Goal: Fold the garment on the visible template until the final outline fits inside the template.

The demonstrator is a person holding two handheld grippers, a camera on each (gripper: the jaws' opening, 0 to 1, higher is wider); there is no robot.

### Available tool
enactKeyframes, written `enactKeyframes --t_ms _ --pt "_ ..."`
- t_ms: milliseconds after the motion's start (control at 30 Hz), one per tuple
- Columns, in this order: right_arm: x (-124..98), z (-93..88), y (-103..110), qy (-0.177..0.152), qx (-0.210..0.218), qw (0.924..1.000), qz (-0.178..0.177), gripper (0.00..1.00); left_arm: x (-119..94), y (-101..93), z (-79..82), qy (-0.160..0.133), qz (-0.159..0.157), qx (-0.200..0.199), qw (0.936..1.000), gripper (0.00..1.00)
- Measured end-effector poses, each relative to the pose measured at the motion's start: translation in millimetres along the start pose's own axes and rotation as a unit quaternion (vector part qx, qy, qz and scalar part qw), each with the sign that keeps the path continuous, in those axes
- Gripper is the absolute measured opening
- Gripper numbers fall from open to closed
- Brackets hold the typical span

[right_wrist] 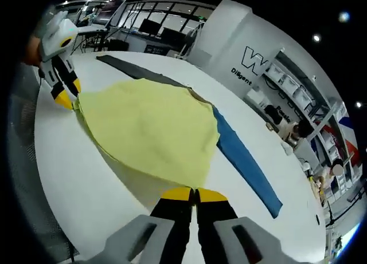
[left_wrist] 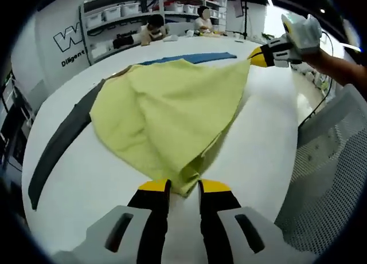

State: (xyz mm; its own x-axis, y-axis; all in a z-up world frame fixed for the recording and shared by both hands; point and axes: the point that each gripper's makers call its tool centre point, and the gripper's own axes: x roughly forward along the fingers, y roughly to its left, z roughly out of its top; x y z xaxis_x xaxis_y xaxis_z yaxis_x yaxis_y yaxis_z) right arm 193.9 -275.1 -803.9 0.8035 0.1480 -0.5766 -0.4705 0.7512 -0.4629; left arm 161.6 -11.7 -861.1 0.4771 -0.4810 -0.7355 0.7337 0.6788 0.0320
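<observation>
The left gripper (left_wrist: pixel 184 188) has a pale grey body with slotted openings, black jaws and yellow tips. The right gripper (right_wrist: pixel 195 193) has the same build: grey shell, black jaws, yellow tips. A bare forearm (left_wrist: pixel 338 66) shows beyond a white gripper housing.

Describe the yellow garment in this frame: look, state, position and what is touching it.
The yellow garment is soft, pale yellow-green fabric, lifted and stretched between two corners above the white table, sagging in loose folds. The left gripper pinches one corner; the right gripper pinches the opposite one. Its far edge rests over the dark grey strip and the blue strip, which look like the template.
</observation>
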Motion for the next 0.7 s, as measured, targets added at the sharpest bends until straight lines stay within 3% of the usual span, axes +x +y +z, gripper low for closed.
enactKeyframes --t_ms 367,433,700 --pt "-0.5 -4.4 -10.4 0.003 0.010 0.9999 -0.012 0.00 1.4 9.7 -4.2 0.025 0.017 0.040 0.9988 0.00" --pt "-1.3 -4.6 -11.9 0.004 0.011 0.9998 -0.014 0.00 -3.3 17.0 -6.1 0.034 0.029 0.049 0.9978 0.00" --pt "-7.8 3.8 -11.9 -0.002 0.002 0.9999 -0.012 0.00 -38.9 45.0 -6.3 0.021 0.038 0.027 0.9987 0.00"
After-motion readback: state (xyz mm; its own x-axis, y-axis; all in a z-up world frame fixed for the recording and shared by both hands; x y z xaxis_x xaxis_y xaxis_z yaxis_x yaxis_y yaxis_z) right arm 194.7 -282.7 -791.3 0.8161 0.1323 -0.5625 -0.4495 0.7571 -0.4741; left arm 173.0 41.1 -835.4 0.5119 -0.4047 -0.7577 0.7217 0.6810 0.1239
